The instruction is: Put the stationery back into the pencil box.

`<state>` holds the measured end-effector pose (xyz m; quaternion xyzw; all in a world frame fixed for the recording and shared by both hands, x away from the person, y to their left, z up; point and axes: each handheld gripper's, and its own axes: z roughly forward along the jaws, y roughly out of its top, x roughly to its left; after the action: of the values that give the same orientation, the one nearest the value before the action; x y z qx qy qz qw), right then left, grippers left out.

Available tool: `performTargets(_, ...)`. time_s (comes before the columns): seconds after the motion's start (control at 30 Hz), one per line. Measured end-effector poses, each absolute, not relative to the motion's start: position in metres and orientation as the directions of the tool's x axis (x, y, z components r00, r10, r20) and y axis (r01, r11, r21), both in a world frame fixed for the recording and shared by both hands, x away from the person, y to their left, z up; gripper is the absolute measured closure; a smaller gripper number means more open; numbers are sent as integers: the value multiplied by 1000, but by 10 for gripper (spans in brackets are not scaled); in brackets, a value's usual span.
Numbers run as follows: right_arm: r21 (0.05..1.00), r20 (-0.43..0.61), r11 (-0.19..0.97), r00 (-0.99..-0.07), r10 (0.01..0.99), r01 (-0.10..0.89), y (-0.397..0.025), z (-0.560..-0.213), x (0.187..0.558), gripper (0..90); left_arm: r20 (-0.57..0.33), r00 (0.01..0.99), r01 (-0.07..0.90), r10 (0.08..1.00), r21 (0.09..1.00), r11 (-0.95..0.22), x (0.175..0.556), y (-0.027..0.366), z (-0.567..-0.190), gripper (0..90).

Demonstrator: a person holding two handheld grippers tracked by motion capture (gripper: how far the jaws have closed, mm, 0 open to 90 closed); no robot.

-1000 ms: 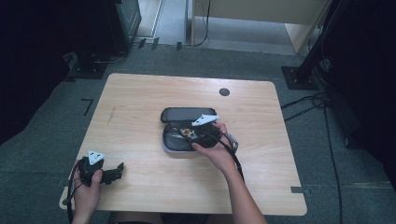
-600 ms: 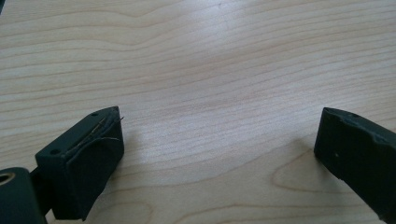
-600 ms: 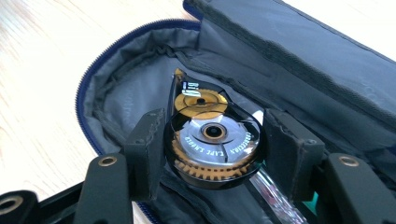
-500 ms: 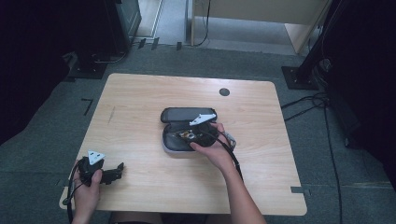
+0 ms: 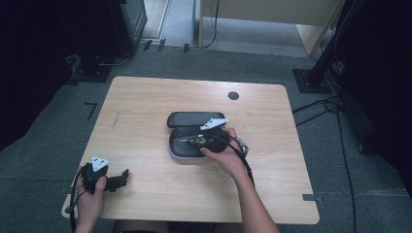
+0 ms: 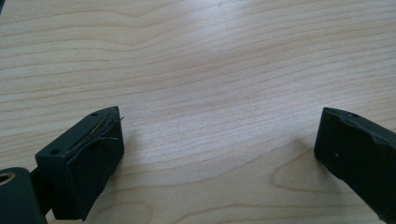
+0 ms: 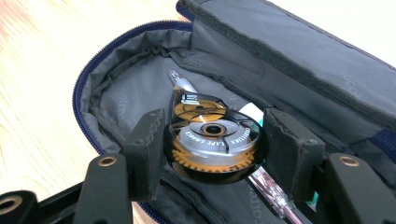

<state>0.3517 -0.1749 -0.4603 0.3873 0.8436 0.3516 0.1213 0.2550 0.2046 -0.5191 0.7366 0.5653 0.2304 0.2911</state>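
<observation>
Right gripper view: my right gripper clamps the round clear-cased correction tape dispenser with orange gear flat between its pads, right over the open grey zip pouch. Left gripper gapes wide on the wooden table, well apart.

The round correction tape had tiny white letters on its silver top. They looked like "CORRECTION" and "TAPE", but they were small and hard to read. The grey lining of the open pencil case had faint letters too, too pale to read.
</observation>
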Motion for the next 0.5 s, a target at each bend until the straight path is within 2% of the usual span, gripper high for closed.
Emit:
performTargets(0.13,705,74,428,-659,749,565,-178,-458,351,397,10,254,699,967,690,-191,255,205,-519,17)
performTargets(0.27,732,59,397,-631,773,554,-186,-453,348,454,10,254,699,967,689,-191,255,205,-519,17)
performTargets(0.5,758,67,337,-579,812,559,-211,-448,338,468,11,256,698,967,689,-193,255,205,-519,17)
